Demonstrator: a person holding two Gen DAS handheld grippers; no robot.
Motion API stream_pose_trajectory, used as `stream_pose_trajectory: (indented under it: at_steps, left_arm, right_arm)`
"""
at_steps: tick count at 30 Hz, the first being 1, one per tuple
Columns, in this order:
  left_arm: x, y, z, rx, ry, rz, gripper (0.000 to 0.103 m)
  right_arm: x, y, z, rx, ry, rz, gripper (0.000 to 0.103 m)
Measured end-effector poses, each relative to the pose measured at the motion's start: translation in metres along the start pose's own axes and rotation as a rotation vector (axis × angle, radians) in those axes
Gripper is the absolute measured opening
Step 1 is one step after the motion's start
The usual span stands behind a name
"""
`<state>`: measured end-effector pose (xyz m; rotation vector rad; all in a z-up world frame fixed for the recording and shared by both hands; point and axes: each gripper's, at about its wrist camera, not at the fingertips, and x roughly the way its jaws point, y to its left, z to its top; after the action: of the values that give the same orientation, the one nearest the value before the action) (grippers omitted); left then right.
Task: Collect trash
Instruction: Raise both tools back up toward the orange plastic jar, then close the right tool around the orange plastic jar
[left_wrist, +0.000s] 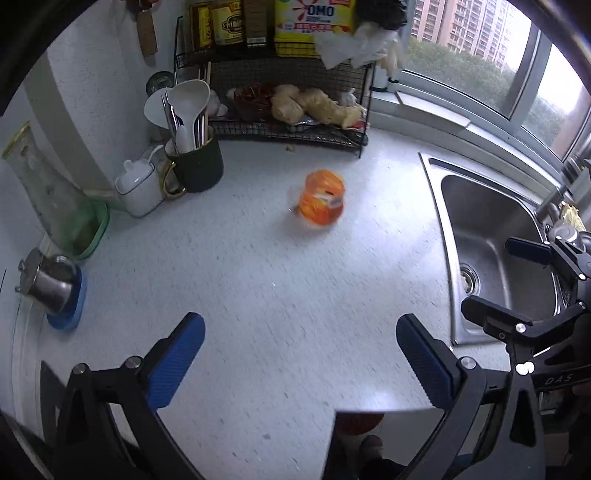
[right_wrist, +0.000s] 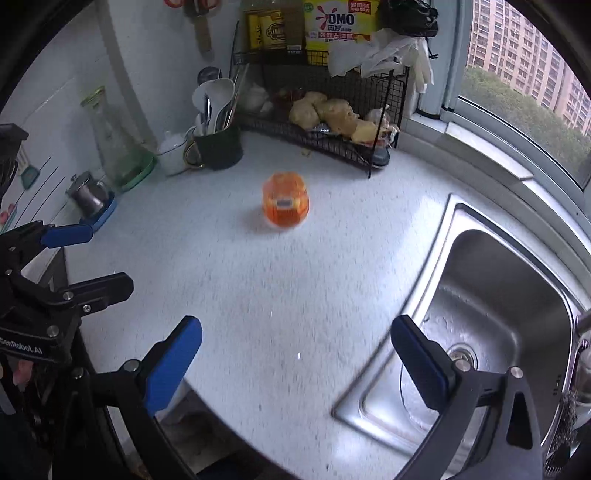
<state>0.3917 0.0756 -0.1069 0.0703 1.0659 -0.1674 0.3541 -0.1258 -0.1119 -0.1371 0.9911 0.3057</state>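
An orange crumpled wrapper (left_wrist: 322, 197) lies alone on the white counter (left_wrist: 258, 280), well ahead of both grippers; the right wrist view shows the same wrapper (right_wrist: 285, 204). My left gripper (left_wrist: 300, 354) hangs above the counter's near edge, open, with nothing between its blue pads. My right gripper (right_wrist: 295, 356) is open too and empty, over the counter where it meets the sink (right_wrist: 491, 332). Each gripper shows at the side of the other's view: the right gripper (left_wrist: 502, 280) over the sink, the left gripper (right_wrist: 96, 258) at the left edge.
A black wire rack (left_wrist: 288, 110) with food and boxes stands at the back. A dark utensil cup (left_wrist: 197, 162), a white pot (left_wrist: 140, 188), a glass jug (left_wrist: 51, 195) and a steel cup (left_wrist: 55, 284) line the left. The steel sink (left_wrist: 495, 251) is to the right, under a window.
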Motion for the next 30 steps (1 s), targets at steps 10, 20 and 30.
stream_pose_trajectory:
  at_steps: [10, 20, 30]
  left_arm:
    - [0.050, 0.056, 0.061, -0.013, 0.035, -0.027, 0.103]
    - [0.098, 0.096, 0.092, -0.048, 0.054, -0.052, 0.103]
    - [0.142, 0.115, 0.090, -0.057, 0.099, -0.038, 0.103]
  right_arm:
    - [0.058, 0.009, 0.075, -0.013, 0.031, -0.029, 0.102]
    - [0.120, 0.018, 0.118, -0.022, 0.100, -0.030, 0.102]
    - [0.177, 0.018, 0.124, -0.011, 0.185, -0.060, 0.102]
